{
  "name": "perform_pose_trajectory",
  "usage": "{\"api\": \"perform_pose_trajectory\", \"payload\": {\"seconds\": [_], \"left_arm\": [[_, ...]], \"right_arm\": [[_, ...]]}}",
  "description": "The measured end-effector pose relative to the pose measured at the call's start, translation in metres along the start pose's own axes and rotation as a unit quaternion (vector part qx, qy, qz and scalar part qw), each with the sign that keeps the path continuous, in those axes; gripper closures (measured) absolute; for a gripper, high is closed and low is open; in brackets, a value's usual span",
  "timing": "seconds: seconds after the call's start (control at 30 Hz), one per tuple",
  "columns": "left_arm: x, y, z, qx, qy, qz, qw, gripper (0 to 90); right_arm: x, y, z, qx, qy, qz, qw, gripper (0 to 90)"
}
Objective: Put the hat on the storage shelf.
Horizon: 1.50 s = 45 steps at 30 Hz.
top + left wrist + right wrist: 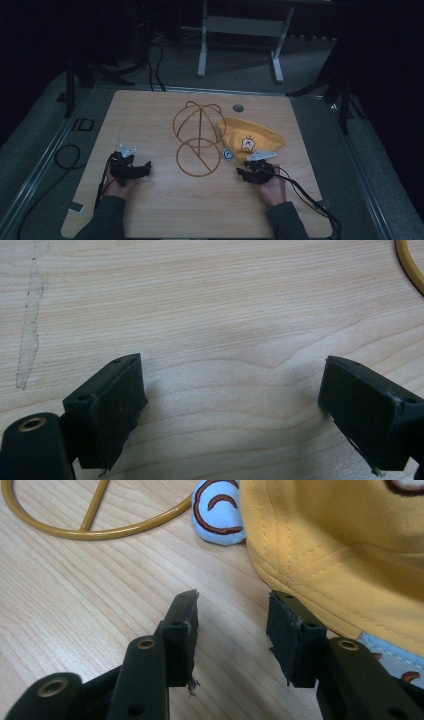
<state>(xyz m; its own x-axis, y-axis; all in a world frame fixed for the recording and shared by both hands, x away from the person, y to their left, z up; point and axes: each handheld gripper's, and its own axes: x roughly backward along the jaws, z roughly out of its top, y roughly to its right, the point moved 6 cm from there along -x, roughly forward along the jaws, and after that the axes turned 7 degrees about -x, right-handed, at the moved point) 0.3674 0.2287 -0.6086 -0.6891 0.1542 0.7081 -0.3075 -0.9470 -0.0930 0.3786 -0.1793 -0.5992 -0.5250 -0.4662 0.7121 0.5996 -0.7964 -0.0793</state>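
A yellow cap with a cartoon patch lies on the wooden table, right of a gold wire hat stand. A pale blue tab of the cap pokes out at its left. My right gripper sits just in front of the cap. In the right gripper view its jaws stand apart over bare wood, with the cap's brim touching the outside of the right jaw and nothing between the pads. My left gripper rests at the front left, jaws wide open over bare wood.
The stand's round base ring lies flat just left of the blue tab. A small round hole sits near the table's far edge. A metal frame stands on the floor beyond. Cables trail off both sides.
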Motion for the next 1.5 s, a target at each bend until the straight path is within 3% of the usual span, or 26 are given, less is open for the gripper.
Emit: {"api": "perform_pose_trajectory", "payload": {"seconds": [0.4,0.6,0.73,0.83,0.9,1.07,1.17,1.4,1.5], "left_arm": [[0.0,0.0,0.0,0.0,0.0,0.0,1.0,11.5],[0.0,0.0,0.0,0.0,0.0,0.0,1.0,11.5],[0.0,0.0,0.0,0.0,0.0,0.0,1.0,11.5],[0.0,0.0,0.0,0.0,0.0,0.0,1.0,11.5],[0.0,0.0,0.0,0.0,0.0,0.0,1.0,11.5],[0.0,0.0,0.0,0.0,0.0,0.0,1.0,11.5],[0.0,0.0,0.0,0.0,0.0,0.0,1.0,11.5],[0.0,0.0,0.0,0.0,0.0,0.0,1.0,11.5],[0.0,0.0,0.0,0.0,0.0,0.0,1.0,11.5]], "right_arm": [[0.0,0.0,0.0,0.001,0.003,0.001,1.0,55.3],[0.008,0.004,-0.002,0.031,-0.027,-0.007,0.9991,57.1],[0.018,0.011,-0.004,0.057,-0.035,-0.031,0.9973,66.3],[0.028,0.021,-0.005,0.061,-0.036,-0.049,0.9963,79.7],[0.033,0.028,-0.005,0.063,-0.036,-0.057,0.9957,83.0],[0.044,0.045,-0.005,0.06,-0.028,-0.086,0.9941,77.8],[0.044,0.05,-0.005,0.044,-0.019,-0.077,0.9959,74.5],[0.032,0.051,-0.011,0.043,-0.037,-0.061,0.9965,68.1],[0.025,0.046,-0.011,0.048,-0.042,-0.055,0.9965,63.9]]}}
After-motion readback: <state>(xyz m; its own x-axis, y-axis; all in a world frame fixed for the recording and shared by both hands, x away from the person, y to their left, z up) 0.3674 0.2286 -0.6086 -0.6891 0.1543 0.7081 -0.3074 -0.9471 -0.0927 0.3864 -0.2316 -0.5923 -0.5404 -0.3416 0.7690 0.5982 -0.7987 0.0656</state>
